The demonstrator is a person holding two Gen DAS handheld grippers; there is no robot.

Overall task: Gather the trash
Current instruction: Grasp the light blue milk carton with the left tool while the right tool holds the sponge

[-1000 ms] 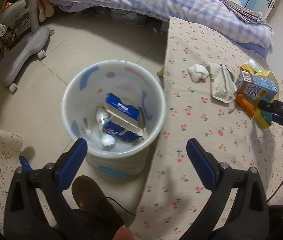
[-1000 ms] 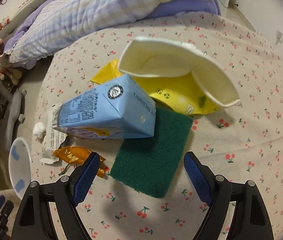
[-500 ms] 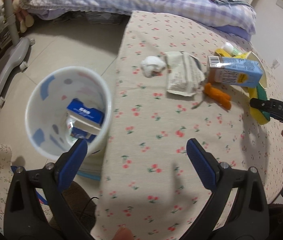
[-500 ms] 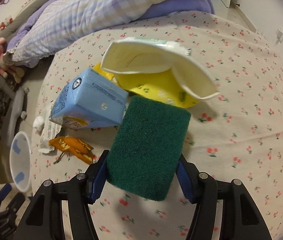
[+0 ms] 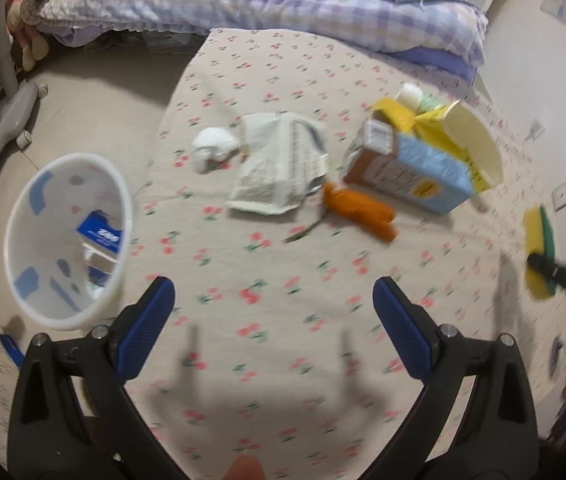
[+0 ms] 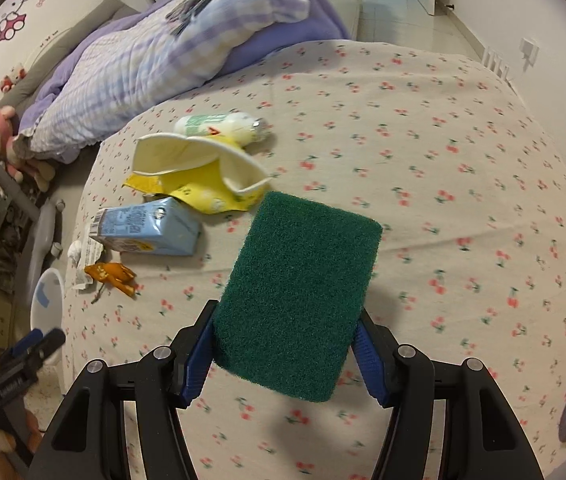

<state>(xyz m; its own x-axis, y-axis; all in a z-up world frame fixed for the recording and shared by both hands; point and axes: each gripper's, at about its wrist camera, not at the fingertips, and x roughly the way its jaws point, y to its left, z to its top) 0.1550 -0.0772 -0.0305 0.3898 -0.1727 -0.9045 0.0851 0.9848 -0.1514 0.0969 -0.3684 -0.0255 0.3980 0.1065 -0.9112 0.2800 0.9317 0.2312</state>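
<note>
Green sponge (image 6: 299,296) clamped between right gripper (image 6: 283,356) pads.

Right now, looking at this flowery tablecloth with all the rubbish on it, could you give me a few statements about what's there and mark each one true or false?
1. The right gripper clamps a green scouring sponge with a yellow underside. True.
2. The left gripper holds a crumpled white tissue. False: its jaws are open with nothing between them; the crumpled white tissue lies on the cherry-print tablecloth.
3. The white plastic waste bin has nothing in it. False: a blue and white box lies inside.
4. The light blue drink carton lies on its side on the tablecloth. True.
5. The orange peel is inside the waste bin. False: it lies on the tablecloth beside the carton.
</note>
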